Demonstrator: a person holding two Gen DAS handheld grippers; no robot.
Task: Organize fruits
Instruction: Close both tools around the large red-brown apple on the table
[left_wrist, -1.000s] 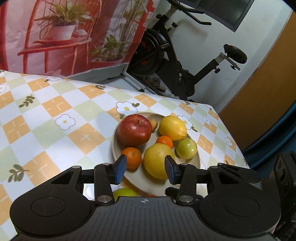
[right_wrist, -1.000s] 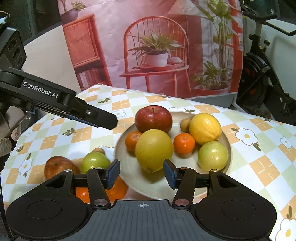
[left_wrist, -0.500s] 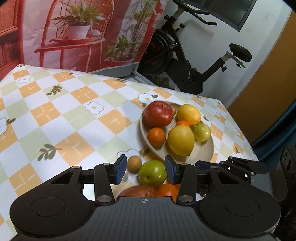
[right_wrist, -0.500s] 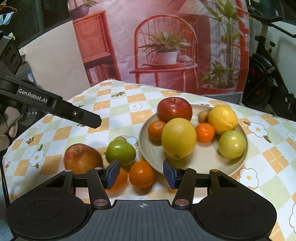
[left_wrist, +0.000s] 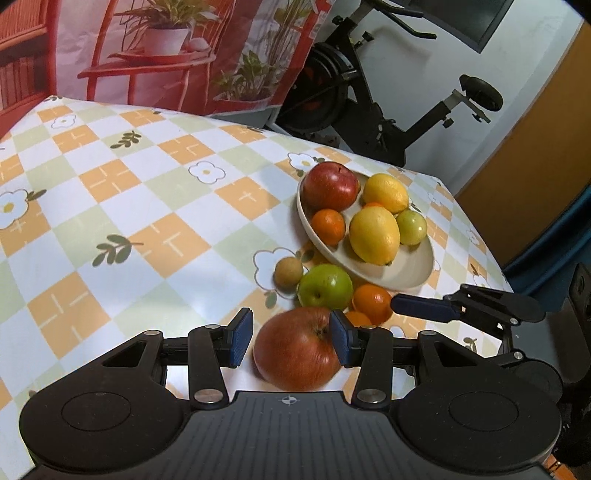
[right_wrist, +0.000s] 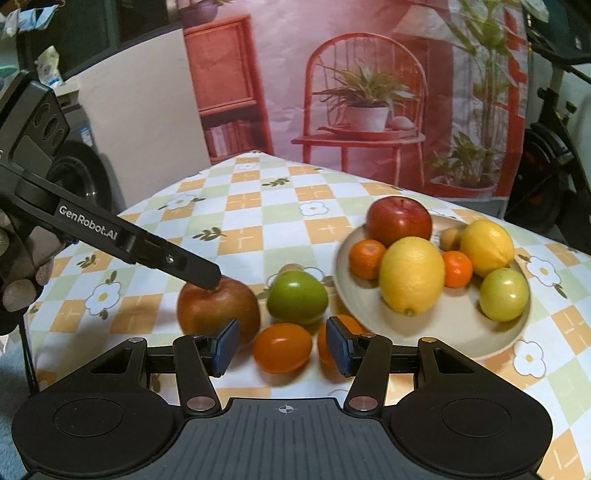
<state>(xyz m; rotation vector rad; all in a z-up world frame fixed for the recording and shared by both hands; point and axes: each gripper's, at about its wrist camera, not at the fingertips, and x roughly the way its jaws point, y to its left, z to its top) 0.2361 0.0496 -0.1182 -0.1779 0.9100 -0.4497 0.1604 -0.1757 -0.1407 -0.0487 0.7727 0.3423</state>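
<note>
The left gripper is hovering with its jaws spread wide around a reddish apple lying on the tablecloth, with a gap showing beside the left pad. The right gripper is likewise standing apart, an orange sitting between its pads and a second orange partly hiding behind the right pad. A green apple is resting just beyond them, beside a small brown fruit. The plate is sitting to the right, holding a red apple, two lemons and smaller fruit, its near side lying bare. Wide open cloth is stretching to the left, and the table's far edge is running close behind the plate.
</note>
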